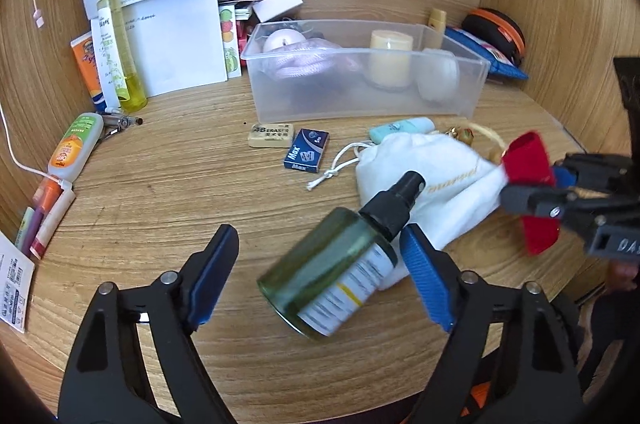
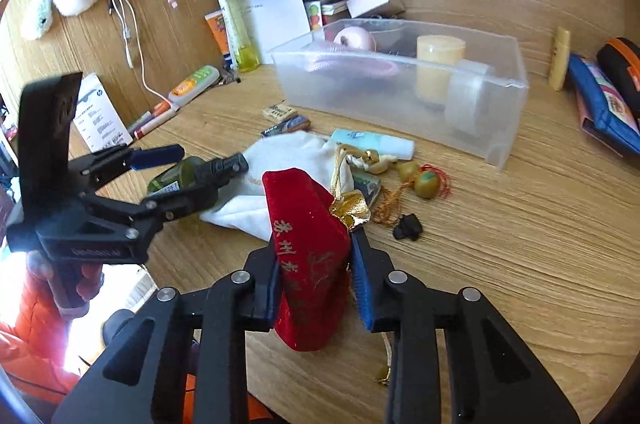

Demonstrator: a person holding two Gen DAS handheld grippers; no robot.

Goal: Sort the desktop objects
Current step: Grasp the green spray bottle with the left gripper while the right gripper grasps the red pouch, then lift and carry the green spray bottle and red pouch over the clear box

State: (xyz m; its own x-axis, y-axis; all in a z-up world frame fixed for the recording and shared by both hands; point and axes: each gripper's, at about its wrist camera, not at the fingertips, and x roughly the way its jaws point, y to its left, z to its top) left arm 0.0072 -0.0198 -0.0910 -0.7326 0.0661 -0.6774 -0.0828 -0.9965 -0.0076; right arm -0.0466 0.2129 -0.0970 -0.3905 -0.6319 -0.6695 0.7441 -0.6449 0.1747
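Right wrist view: the right gripper (image 2: 314, 288) is clamped on a red velvet pouch (image 2: 308, 264) with gold lettering, its blue pads pressed into both sides so the soft cloth bulges above and below the grip; whether it has left the tabletop (image 2: 520, 264) cannot be told.

The left gripper (image 1: 320, 276) stands spread around a green glass spray bottle (image 1: 332, 272), which lies tilted between the fingers with its black pump head pointing away. One blue pad sits just beside the bottle's shoulder and the other stands well apart, so nothing is gripped on that side yet. The bottle's neck rests against a white drawstring bag (image 1: 424, 179) slumped on the wood.

The sorting looks partly done, at best. A clear plastic bin (image 1: 460, 95) at the back of the desk already holds a cream candle (image 1: 390, 57), a pink round object and a roll of clear tape (image 2: 468, 103). Much remains loose in front of it: an eraser (image 1: 271, 135), a small blue box of staples (image 1: 307, 155), a pale mint tube (image 1: 402, 130), a gold-tasselled charm with olive beads (image 2: 424, 179) and a small black piece (image 2: 408, 228). Tubes and pens also lie along the left wall.

The pouch is plush, flat-sided and limp; it will likely sag as carried. The bottle is smooth, round glass with a white label, and may roll or slip unless gripped squarely across its body.
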